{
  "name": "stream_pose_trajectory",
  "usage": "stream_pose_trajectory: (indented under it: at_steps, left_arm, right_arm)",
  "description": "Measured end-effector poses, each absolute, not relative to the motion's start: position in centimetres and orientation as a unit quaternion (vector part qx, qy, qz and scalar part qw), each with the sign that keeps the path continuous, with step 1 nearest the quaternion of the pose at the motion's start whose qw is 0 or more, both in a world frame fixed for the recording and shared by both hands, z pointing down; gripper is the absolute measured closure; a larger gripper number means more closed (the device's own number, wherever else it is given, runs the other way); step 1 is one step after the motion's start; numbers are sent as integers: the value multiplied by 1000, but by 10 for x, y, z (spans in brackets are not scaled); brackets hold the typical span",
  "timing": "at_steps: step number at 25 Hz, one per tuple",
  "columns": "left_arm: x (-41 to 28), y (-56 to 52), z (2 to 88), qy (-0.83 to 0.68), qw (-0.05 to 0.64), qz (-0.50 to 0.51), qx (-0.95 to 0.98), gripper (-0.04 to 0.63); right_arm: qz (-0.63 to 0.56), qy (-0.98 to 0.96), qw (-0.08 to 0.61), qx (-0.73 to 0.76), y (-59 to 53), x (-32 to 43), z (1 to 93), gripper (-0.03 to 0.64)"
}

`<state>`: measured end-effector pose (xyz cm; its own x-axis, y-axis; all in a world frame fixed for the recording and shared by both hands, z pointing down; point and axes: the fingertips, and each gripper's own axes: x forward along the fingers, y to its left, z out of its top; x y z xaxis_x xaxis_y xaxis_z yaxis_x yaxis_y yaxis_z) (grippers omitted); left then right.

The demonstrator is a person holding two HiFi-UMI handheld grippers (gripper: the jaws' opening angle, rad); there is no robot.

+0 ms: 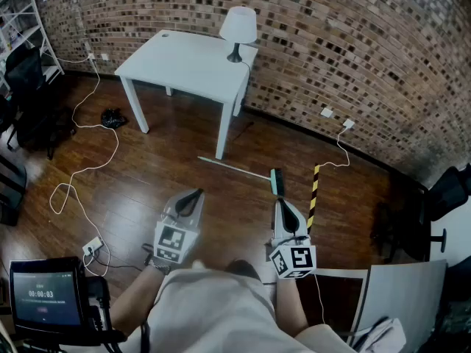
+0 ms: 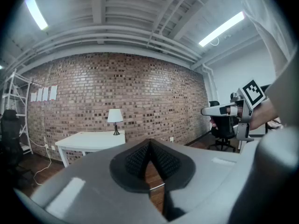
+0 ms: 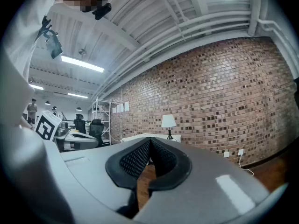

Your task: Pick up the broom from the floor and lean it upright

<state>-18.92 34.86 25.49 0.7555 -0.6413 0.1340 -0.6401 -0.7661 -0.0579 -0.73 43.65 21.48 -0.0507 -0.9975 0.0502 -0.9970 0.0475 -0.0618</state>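
The right claw (image 3: pixel 149 143) is sitting pinched shut, its two ribbed black pads pressing together with nothing between them, and it is pointing level across the room. The left claw (image 2: pixel 149 146) is doing the same: pads meeting, empty, tipping only slightly toward the floor (image 1: pixel 147 190). Both are hovering side by side in front of the person, smooth grey shells each carrying a marker cube.

The broom (image 1: pixel 237 169) is lying flat on the floor ahead of them, not yet touched. Seen from above, its dark greenish head is sitting at about twelve o'clock from the right claw, just beyond the tip. The thin pale handle is running off toward ten o'clock and ending near the foot of the white worktop (image 1: pixel 184 65). So the long axis is lying crosswise to both claws, not in line with them. The right claw is nearer the head end, while from the left claw the middle of the handle is lying around one o'clock, a little farther off. I'd judge a claw is going to need opening and dipping before closing across that slim stick.

The floor is showing dark, glossy wooden boards. A white cable (image 1: pixel 81 171) is snaking over them at nine o'clock, and a yellow-and-black striped bar (image 1: pixel 315 193) is lying at three o'clock of the broom head. A small white lamp (image 1: pixel 238 26) is standing on the worktop against the rough brick wall (image 1: pixel 353 43).
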Motion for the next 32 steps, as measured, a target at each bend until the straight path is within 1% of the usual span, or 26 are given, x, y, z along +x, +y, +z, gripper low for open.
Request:
stream_pose_trajectory:
  at_steps: [6,10,15,25,28,32]
  left_arm:
    - [-185,337,263,338,2,-77,-938,594]
    - [-173,319,274,337,-5,-87,-938,594]
    - [-153,276,288,351,-7,-102,-931,594]
    - [-62,159,272,387,4,-115,-915,594]
    - [-24,138,270,381,8,-121,-917,594]
    - [7,113,272,374,14,-135,-917,594]
  right_arm:
    - [-60,713,5,-698,424,7,227,603]
    - [-56,702,-9,-710,405,27,235,603]
    - [-62,710,-4,-702,361,54,249,603]
    - [-69,733,-6,-677,245,160,247,603]
    - [-80,731,-5,-678,221,201,252,603]
    - [-83,741,-19,-666,185,229,259,603]
